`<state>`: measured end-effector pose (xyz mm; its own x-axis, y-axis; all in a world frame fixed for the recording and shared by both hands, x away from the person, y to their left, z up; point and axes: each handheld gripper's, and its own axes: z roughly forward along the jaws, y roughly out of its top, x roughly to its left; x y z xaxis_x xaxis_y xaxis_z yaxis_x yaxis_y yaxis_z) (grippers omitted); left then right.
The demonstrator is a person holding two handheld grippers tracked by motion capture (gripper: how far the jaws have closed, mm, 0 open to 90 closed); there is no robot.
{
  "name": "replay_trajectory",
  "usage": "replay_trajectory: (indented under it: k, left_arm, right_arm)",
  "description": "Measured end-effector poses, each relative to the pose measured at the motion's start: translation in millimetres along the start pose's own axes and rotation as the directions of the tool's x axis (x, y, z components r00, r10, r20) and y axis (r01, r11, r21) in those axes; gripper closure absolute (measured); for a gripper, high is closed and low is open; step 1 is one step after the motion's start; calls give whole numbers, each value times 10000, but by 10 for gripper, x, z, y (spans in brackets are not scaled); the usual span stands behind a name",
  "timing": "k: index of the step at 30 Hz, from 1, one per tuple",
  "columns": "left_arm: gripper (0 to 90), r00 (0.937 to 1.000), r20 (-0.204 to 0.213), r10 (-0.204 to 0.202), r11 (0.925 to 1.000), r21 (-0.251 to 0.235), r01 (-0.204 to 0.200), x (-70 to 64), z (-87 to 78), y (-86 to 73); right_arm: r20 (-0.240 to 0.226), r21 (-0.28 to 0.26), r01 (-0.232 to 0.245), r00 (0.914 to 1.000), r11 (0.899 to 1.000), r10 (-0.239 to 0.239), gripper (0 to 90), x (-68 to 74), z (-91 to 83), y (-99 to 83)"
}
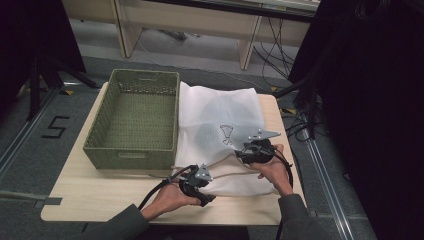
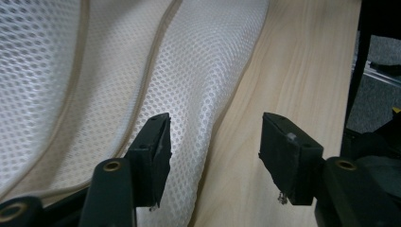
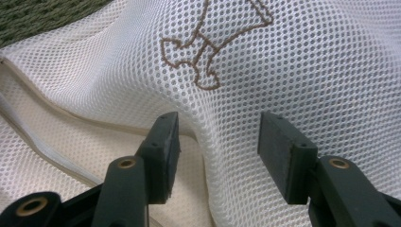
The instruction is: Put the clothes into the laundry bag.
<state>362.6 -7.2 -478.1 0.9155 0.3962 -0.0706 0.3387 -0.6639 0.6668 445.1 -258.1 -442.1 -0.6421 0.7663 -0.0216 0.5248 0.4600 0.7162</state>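
A white mesh laundry bag (image 1: 220, 125) lies flat on the wooden table (image 1: 100, 192), with a brown embroidered emblem (image 1: 227, 133) near its right side. My left gripper (image 1: 196, 181) hovers at the bag's near-left edge, jaws open, over the mesh hem (image 2: 198, 94) and bare wood. My right gripper (image 1: 253, 150) sits on the bag's right part just below the emblem (image 3: 208, 42), jaws open across a raised fold of mesh (image 3: 227, 142). A beige zipper seam (image 3: 52, 142) runs to the left of that fold.
A green woven basket (image 1: 135, 82) stands at the table's back left, touching the bag's left edge. Black stands and cables fill the floor to the right and left. A cabinet stands beyond the table.
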Motion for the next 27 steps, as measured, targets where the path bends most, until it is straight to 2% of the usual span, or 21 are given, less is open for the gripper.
replay_trajectory:
  k: [1,4,5,6,7,8,9,11,14,15,16,17,18,19,20,21,22,23,25,26,27]
  left_arm:
    - [427,10000,-34,7,9998,-193,-8,2,-25,-3]
    - [402,9998,-130,-118,9997,-237,115,15,-139,-33]
    - [396,9998,-178,14,9996,-286,-19,29,-179,-42]
    - [390,9995,-229,-198,9991,-378,189,22,-213,-61]
    - [385,9990,-200,-388,9978,-540,377,13,-239,-79]
    - [378,9987,-214,-463,9973,-578,450,5,-275,-95]
    - [371,9978,-253,-620,9942,-894,595,-14,-296,-111]
    - [366,9978,-319,-578,9949,-840,549,-16,-389,-164]
    - [353,9961,-458,-758,9925,-994,710,-21,-488,-236]
    - [353,9957,-512,-765,9918,-1063,708,-13,-522,-263]
    - [353,9940,-671,-861,9904,-1140,781,-13,-558,-287]
    - [353,9930,-730,-930,9897,-1159,842,-8,-591,-308]
    - [353,9933,-740,-890,9899,-1174,800,9,-621,-329]
    - [352,9921,-811,-958,9888,-1222,855,20,-652,-348]
    - [349,9911,-862,-1019,9877,-1274,904,33,-679,-367]
    - [346,9898,-942,-1072,9871,-1291,946,46,-711,-388]
    - [341,9881,-977,-1184,9856,-1327,1050,46,-724,-402]
    - [341,9871,-1050,-1212,9852,-1339,1067,56,-744,-419]
    - [337,9859,-1084,-1277,9843,-1362,1126,66,-774,-447]
    - [333,9883,-1062,-1094,9855,-1415,939,78,-785,-460]
    - [329,9847,-1066,-1380,9819,-1447,1220,63,-791,-476]
  right_arm:
    - [28,-8,31,10000,10000,-30,494,-2,-6,-3]
    - [75,-196,-13,10000,9998,14,484,13,-12,-7]
    - [112,-190,9,9999,9998,-6,480,20,-26,-3]
    - [160,-247,35,9999,9997,-31,478,30,-39,3]
    - [241,-461,376,9990,9982,-365,476,21,-40,8]
    - [269,-505,324,9992,9982,-310,473,36,-56,14]
    - [282,-548,392,9989,9977,-377,471,43,-69,19]
    - [252,-610,367,9991,9975,-352,468,63,-92,23]
    - [258,-785,514,9984,9956,-495,466,69,-121,21]
    - [248,-697,240,9994,9973,-223,466,92,-136,14]
    - [267,-763,193,9995,9969,-174,464,95,-144,10]
    - [274,-735,410,9989,9964,-391,461,71,-160,10]
    - [291,-745,409,9988,9964,-388,457,66,-171,6]
    - [155,-643,94,9998,9979,-84,456,79,-184,0]
    - [179,-710,96,9998,9974,-83,454,74,-190,-6]
    - [190,-718,-102,9998,9974,116,452,84,-204,-9]
    - [171,-772,91,9998,9970,-78,450,65,-206,-20]
    - [187,-727,-45,9998,9973,59,449,73,-215,-26]
    - [199,-767,281,9994,9967,-267,439,50,-221,-33]
    - [143,-680,120,9998,9976,-111,437,60,-227,-39]
    - [231,-801,10,9997,9968,8,435,72,-228,-47]
